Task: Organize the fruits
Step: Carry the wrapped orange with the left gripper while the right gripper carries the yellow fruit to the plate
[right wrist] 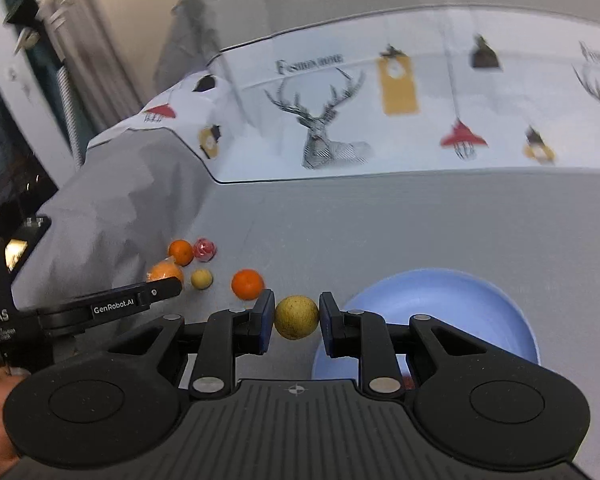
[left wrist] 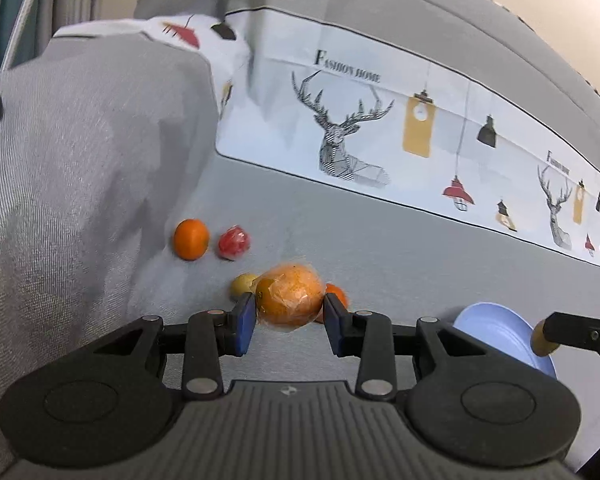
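My left gripper is shut on a large orange wrapped in clear plastic, above the grey sofa seat. Behind it lie a small yellow fruit, an orange, a wrapped red fruit and another orange, partly hidden. My right gripper is shut on a yellow-green round fruit, just left of the blue bowl. In the right wrist view the loose orange, yellow fruit, far orange and red fruit lie on the seat.
The sofa's grey armrest rises at the left. A patterned cushion with deer print runs along the back. The blue bowl shows at the lower right of the left wrist view, with the right gripper's finger over it.
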A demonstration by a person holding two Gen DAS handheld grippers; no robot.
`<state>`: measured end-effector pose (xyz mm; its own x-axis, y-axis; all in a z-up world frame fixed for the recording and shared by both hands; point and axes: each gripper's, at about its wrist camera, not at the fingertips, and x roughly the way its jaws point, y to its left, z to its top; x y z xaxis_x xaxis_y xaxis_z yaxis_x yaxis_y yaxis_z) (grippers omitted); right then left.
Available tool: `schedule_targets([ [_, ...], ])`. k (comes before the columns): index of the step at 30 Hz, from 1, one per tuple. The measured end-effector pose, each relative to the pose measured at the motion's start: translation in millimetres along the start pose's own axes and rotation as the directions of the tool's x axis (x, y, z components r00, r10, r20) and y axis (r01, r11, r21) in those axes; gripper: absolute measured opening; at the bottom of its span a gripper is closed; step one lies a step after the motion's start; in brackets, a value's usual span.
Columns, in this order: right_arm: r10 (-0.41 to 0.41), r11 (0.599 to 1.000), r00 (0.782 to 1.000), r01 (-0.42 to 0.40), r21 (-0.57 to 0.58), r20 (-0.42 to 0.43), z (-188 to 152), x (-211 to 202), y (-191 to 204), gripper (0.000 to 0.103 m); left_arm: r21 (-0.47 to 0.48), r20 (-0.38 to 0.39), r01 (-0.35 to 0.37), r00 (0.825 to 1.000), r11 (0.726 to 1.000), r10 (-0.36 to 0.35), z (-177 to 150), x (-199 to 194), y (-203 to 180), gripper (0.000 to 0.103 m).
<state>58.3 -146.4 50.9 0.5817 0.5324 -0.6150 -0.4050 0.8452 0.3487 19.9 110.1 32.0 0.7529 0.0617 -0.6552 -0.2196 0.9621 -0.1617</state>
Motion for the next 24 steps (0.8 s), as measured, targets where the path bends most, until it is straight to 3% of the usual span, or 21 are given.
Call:
schedule_targets([
  [8,-0.109,0.994,0.994,0.109,-0.01,-0.005,-5.2,-2.1,-25.4,0.025,0.084,-0.045,0.005,0.999,0.996,-0.001,14.3,-9.3,-23.3,0.041],
  [16,-0.153,0.988,0.988,0.153,0.023,-0.009,-1.8,-8.0,-49.2,0.025,0.206,-0.105,-0.099,0.987,0.974,0.122,26.2,-0.7,-58.5,0.041],
  [24,-0.171,0.984,0.985,0.171,0.049,-0.009,-1.3,-11.7,-62.8,0.026,0.307,-0.047,-0.128,0.988,0.943,0.15,26.6,-6.7,-100.9,0.041],
])
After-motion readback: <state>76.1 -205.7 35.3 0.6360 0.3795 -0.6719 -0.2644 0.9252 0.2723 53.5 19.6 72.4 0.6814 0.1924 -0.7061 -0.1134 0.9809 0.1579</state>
